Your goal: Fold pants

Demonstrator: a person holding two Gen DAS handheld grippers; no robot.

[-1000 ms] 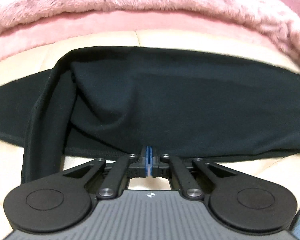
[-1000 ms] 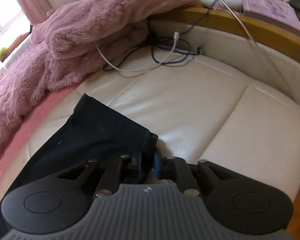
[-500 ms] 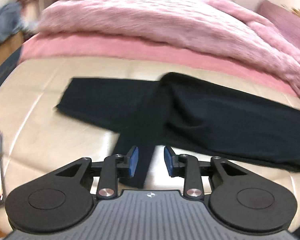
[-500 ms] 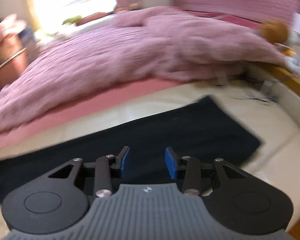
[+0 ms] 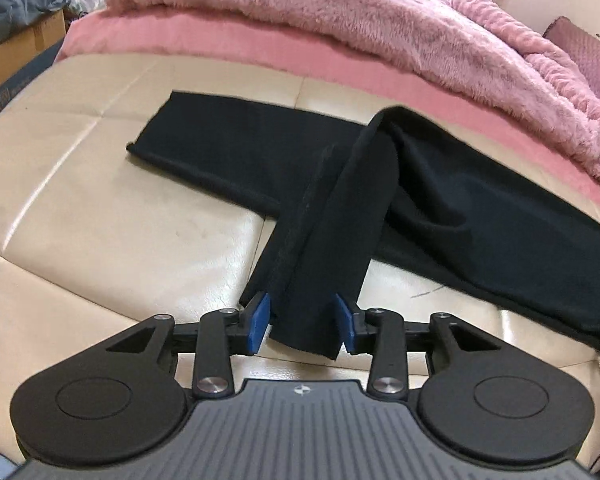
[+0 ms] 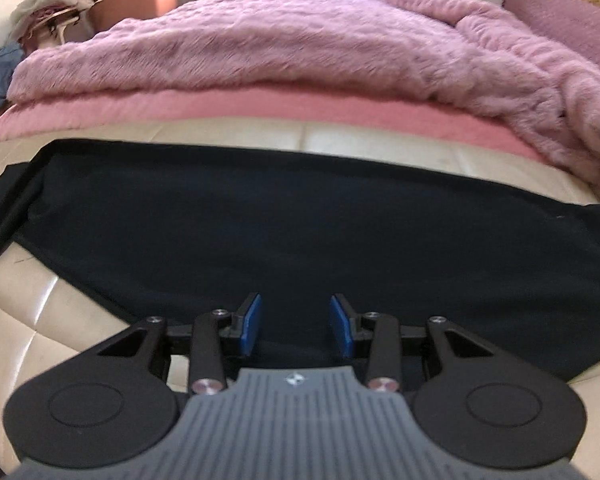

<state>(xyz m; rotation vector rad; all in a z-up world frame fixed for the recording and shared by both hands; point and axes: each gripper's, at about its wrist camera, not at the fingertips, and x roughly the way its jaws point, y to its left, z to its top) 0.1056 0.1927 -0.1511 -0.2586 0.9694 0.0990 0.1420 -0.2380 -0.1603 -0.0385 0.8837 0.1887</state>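
Pants: black, laid flat across the cream padded bench at the foot of the bed; long body runs left to right.
Folded leg: one leg end is bent back over the rest & points toward the left claw.
Left claw: jaws are opening; blue pads are seen on both sides of the leg end, cloth between them, not pressed.
Right claw: jaws spread apart over the wide part of the pants; nothing is pinched.
Blanket: fluffy, pink-purple, piled on the bed behind the bench.
Sheet: pink strip seen betw. blanket & bench.
Box: cardboard, far left of the left view, w/ a grey bag on top.
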